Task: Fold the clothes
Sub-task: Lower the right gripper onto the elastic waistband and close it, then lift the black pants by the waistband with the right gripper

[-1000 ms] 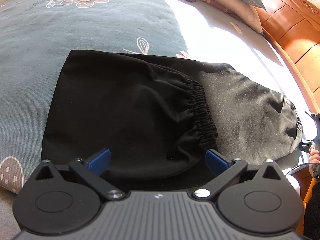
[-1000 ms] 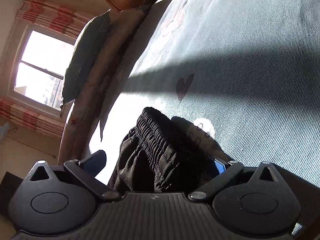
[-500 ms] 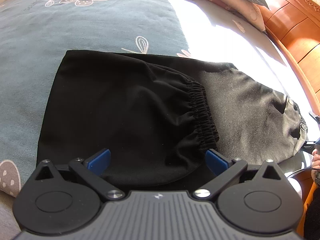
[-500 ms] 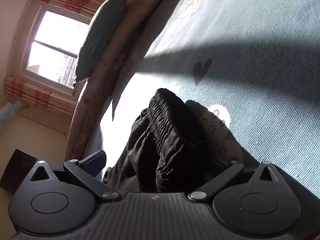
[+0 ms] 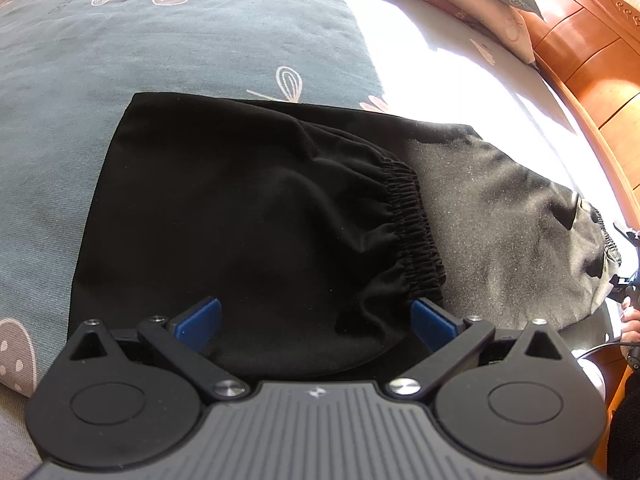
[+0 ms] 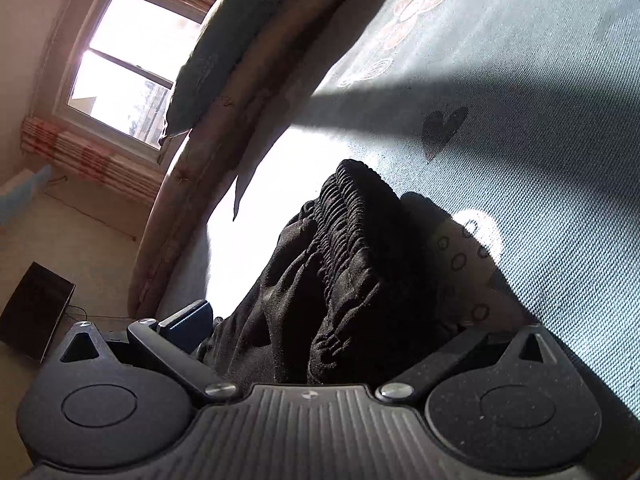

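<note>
Now the black trousers (image 5: 248,216) lie half-folded on the bed (image 5: 160,48), the left gripper (image 5: 316,320) spread wide at their six-o'clock edge, while the right gripper (image 6: 320,332), also spread, has risen around the gathered waistband (image 6: 352,216), suggesting another fold.

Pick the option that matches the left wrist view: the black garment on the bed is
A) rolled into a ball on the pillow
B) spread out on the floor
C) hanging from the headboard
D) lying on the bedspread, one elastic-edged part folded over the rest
D: the black garment lies on the bedspread, and its gathered elastic edge rests on top of the sunlit lower layer.
</note>
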`<state>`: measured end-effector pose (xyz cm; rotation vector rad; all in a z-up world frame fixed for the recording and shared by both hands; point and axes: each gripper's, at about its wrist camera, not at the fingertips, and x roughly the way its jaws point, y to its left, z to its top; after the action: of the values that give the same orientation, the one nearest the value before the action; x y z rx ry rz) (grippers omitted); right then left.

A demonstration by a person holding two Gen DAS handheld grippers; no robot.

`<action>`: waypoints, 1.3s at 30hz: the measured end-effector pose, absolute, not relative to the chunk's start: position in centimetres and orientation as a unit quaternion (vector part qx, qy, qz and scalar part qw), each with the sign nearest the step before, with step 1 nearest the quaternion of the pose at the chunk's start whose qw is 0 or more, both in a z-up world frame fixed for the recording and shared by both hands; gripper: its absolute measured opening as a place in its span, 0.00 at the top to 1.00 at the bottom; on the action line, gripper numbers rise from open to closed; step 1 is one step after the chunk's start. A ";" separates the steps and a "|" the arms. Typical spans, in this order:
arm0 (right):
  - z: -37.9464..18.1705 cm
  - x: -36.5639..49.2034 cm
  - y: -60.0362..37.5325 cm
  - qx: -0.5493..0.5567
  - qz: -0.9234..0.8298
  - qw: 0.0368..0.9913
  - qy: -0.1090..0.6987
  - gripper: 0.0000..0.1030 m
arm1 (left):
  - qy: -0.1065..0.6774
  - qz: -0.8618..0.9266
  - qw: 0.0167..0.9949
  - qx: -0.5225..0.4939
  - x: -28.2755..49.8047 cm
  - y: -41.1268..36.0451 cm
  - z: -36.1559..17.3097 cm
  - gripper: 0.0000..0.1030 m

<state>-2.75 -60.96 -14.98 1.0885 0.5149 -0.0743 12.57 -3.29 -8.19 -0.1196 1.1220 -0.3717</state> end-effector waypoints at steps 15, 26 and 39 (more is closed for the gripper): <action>-15.6 -3.7 -60.5 0.439 -0.074 0.864 0.235 0.34 | 0.530 -0.179 0.827 -0.053 12.1 -3.3 -8.3 0.02; -15.9 -3.9 -60.4 0.427 -0.076 0.868 0.241 0.44 | 0.536 -0.177 0.824 -0.049 11.8 -3.8 -8.7 0.02; -14.6 -2.9 -57.9 0.343 -0.127 0.888 0.279 0.48 | 0.539 -0.180 0.821 -0.047 11.9 -4.1 -9.0 0.02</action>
<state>-2.89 -57.90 -14.62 0.7128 0.5804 -0.2638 11.91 -4.07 -9.03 -0.0998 1.1478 -0.3835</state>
